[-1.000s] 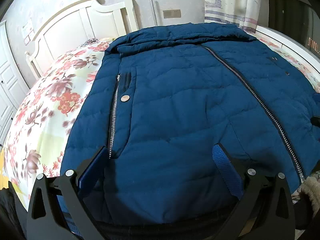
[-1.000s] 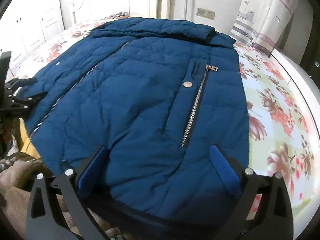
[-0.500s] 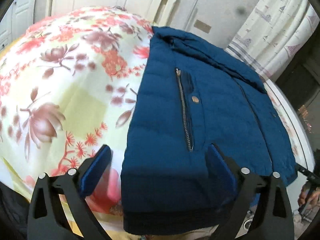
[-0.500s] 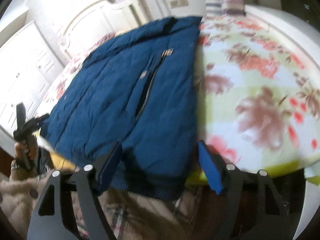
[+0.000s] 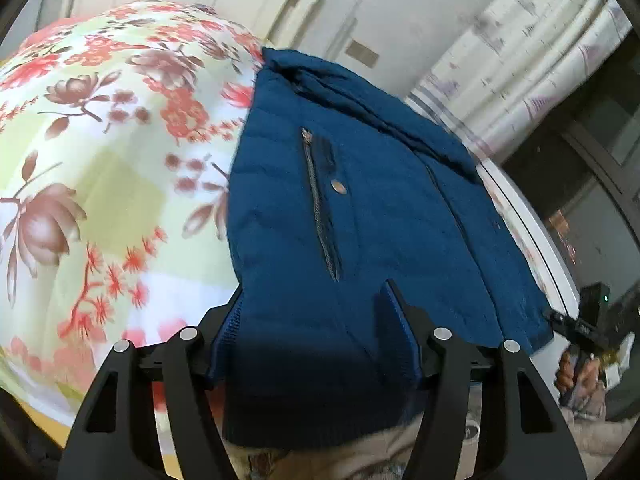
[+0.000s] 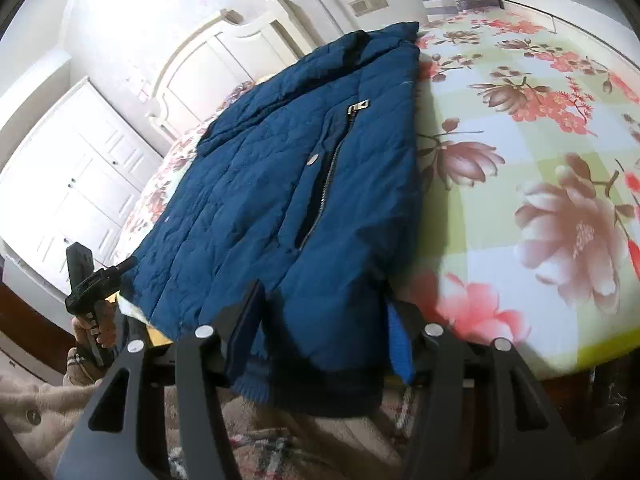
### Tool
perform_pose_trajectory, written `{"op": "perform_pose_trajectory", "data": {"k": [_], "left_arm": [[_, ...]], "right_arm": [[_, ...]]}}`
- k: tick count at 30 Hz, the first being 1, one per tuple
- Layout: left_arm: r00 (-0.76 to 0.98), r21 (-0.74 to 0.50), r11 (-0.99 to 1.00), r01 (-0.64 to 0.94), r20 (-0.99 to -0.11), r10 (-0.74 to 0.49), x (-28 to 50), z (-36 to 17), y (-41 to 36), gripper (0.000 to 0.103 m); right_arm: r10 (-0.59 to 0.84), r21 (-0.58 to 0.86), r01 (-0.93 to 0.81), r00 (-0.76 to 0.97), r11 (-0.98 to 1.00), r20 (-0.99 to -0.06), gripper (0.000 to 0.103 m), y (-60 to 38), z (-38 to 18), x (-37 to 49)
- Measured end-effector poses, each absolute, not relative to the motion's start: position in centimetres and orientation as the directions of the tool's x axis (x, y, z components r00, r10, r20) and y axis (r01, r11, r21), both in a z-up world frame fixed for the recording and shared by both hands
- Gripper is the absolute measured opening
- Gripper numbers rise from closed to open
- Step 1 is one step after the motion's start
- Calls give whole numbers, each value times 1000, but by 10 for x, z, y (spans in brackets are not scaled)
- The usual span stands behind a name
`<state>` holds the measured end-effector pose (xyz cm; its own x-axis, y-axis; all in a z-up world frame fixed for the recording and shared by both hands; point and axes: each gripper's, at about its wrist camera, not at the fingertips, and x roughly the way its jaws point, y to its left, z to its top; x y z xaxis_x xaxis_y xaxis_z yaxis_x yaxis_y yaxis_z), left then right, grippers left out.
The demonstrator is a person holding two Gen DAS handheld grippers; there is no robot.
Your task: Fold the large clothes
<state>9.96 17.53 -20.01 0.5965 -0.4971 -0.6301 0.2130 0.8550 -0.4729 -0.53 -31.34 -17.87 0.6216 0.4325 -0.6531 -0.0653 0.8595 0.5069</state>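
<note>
A large blue padded jacket (image 5: 360,220) lies flat, front up, on a flowered bed; in the right wrist view the jacket (image 6: 280,200) reaches back to the headboard. My left gripper (image 5: 312,320) straddles the jacket's bottom left hem corner, its jaws closing with the fabric between them. My right gripper (image 6: 322,296) straddles the bottom right hem corner and its jaws are closing too. Each view also catches the other gripper at the far hem corner: the right gripper (image 5: 588,324) and the left gripper (image 6: 92,276), each in a hand.
The flowered sheet (image 5: 100,180) spreads to the left of the jacket, and the flowered sheet (image 6: 540,160) to its right. A white headboard (image 6: 224,52) and a white wardrobe (image 6: 72,184) stand behind. A curtain (image 5: 520,52) hangs at the back. The person's beige fleece (image 6: 36,408) is below.
Both grippers slid outward along the hem from the jacket's front to its bottom corners and rolled. Their jaws have narrowed around the hem.
</note>
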Motion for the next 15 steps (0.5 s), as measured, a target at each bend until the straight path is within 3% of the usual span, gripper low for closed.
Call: {"op": "perform_pose_trajectory", "data": {"k": [4, 9, 10, 13, 15], "left_arm": [[562, -449, 859, 246, -656, -504, 101, -198, 167, 60], [521, -517, 823, 234, -648, -555, 114, -198, 167, 61], [515, -505, 831, 233, -661, -546, 119, -197, 161, 61], [503, -446, 864, 233, -705, -500, 131, -193, 144, 61], [492, -432, 871, 234, -720, -490, 128, -192, 141, 37]], "right_arm": [[463, 490, -123, 579, 863, -671, 57, -307, -177, -10], [480, 519, -118, 591, 847, -649, 57, -307, -179, 1], [472, 509, -119, 593, 852, -652, 53, -303, -178, 5], [454, 498, -112, 611, 860, -648, 31, -295, -179, 18], [450, 490, -124, 630, 863, -633, 22, -294, -174, 13]]}}
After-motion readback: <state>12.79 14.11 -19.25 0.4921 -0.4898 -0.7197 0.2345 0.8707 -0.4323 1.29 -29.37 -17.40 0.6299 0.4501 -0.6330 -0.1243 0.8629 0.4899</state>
